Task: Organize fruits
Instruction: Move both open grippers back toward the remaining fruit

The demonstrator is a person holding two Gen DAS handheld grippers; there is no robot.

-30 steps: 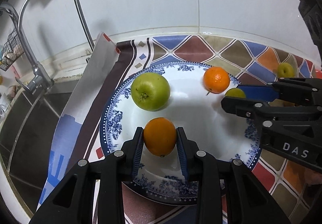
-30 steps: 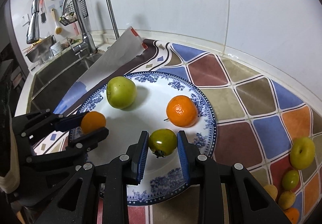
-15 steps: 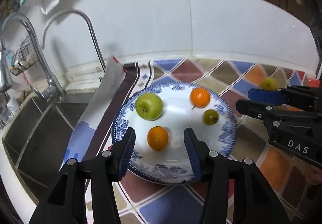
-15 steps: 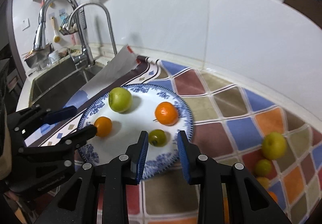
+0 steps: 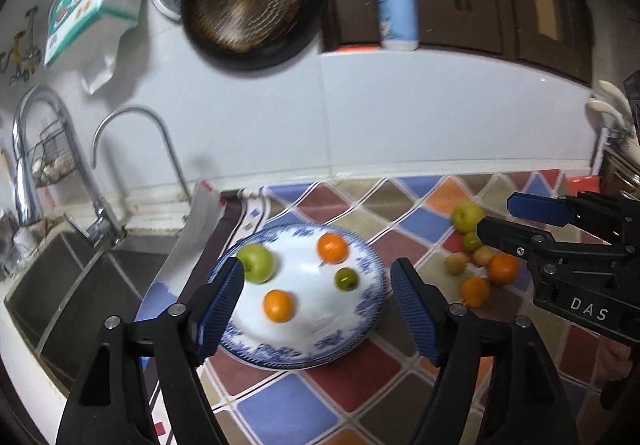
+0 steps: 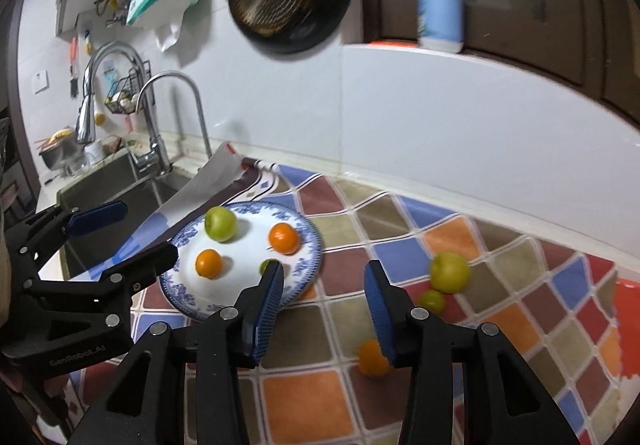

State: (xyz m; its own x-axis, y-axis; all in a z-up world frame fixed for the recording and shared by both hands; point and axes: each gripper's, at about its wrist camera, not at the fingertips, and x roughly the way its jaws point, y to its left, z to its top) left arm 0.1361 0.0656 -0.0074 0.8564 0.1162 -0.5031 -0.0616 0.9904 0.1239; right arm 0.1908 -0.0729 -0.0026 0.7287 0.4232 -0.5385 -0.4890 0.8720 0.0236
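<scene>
A blue-and-white plate (image 5: 360,317) (image 6: 312,245) holds a green apple (image 5: 256,263) (image 6: 220,223), two oranges (image 5: 278,305) (image 5: 332,247) and a small dark green fruit (image 5: 346,279). My left gripper (image 5: 316,297) is open and empty, raised above the plate. My right gripper (image 6: 324,297) is open and empty, high above the mat to the right of the plate. Loose fruit lies on the mat: a yellow-green apple (image 5: 468,215) (image 6: 450,271), small green fruits (image 6: 434,301), oranges (image 5: 502,269) (image 6: 372,359).
A colourful checked mat (image 6: 500,245) covers the counter. A sink (image 5: 80,285) with two taps (image 5: 160,149) lies left of the plate. A white tiled wall (image 5: 360,117) stands behind, with a pan (image 5: 256,5) hanging and a soap bottle (image 5: 396,1) on a ledge.
Both grippers let go of their fruit onto the plate, opened wide, and pulled up and back. The orange and the dark green fruit now rest on the plate.
</scene>
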